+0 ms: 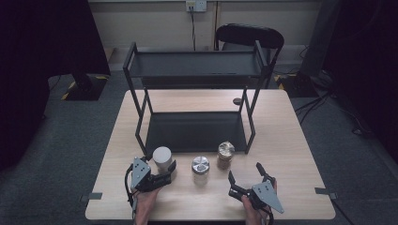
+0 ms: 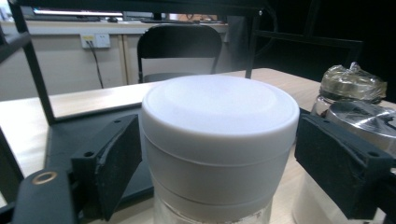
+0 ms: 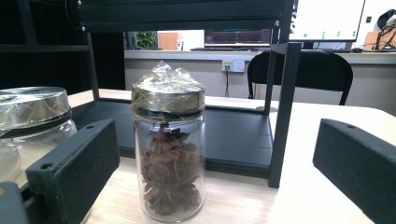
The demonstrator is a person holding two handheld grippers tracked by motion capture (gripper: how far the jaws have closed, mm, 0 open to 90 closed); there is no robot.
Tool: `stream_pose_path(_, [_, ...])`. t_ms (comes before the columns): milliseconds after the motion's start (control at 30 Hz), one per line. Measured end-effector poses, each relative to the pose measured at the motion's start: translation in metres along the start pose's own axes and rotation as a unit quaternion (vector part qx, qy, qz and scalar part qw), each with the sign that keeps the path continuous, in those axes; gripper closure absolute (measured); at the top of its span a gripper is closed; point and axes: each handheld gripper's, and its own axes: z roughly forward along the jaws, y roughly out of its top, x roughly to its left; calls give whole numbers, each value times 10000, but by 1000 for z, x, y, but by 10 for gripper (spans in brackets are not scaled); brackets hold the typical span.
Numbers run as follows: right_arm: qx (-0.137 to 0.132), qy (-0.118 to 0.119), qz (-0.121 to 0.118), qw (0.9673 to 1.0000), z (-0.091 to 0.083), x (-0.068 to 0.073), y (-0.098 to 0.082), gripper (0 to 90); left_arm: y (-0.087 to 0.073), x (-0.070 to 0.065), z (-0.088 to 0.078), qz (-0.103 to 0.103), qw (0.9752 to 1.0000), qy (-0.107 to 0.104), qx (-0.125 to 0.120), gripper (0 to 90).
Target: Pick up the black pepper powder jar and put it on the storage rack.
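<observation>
White-lidded jar between left tongs, star-anise jar ahead of right tongs

- A pale wood table stands on grey carpet.
- On it, a black two-tier metal rack — upper shelf bare.
- Behind, a black chair against a cream wall with a socket and cable.
- Dim light — dark shapes fill both far corners.

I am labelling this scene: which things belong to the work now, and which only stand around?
In the work: left gripper, white-lidded jar between its jaws.

Standing around: silver-lidded jar, star anise jar, black shelf rack, chair, right gripper.
</observation>
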Motion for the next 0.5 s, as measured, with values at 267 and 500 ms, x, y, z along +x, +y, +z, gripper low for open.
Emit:
stream_pose_path(267, [0, 0, 1, 10000, 0, 0, 0, 0, -5, -1, 3, -29, 9999, 23, 148, 184])
stream_pose_path(500, [-1, 0, 0, 10000, 0, 0, 0, 0, -7, -1, 2, -19, 9998, 21, 176, 251])
